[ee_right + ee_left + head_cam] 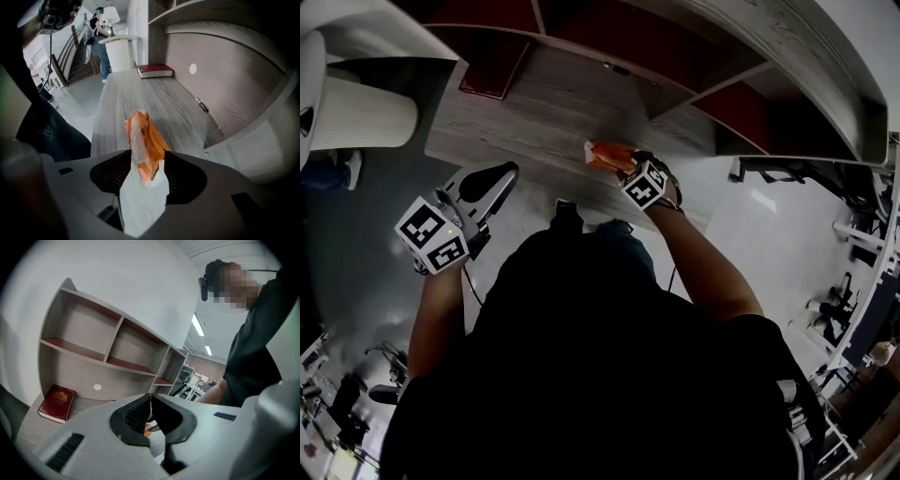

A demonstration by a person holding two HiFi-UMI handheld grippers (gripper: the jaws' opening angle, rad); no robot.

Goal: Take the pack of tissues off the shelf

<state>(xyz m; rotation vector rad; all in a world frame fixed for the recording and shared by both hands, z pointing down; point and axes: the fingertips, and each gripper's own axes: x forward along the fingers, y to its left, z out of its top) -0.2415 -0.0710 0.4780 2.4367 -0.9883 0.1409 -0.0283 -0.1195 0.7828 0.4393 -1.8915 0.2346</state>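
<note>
In the head view, the person's dark body hides the lower half of the picture and the near part of the desk [534,122]. One orange pack of tissues [605,155] lies on the desk, close to its front edge. Its long axis runs along that edge. The right gripper [628,167] is just over the pack, and its marker cube partly covers its tips. The left gripper [508,173] is off the front edge, well apart from the pack.

In the left gripper view, the jaws are closed tip to tip and hold nothing. One red book [57,403] lies at the back left corner of the desk.

In the right gripper view, the jaws stand wide on both sides of the pack, which rests on the desk. Its near end is cut off behind them, and its far end points toward the book.
</note>
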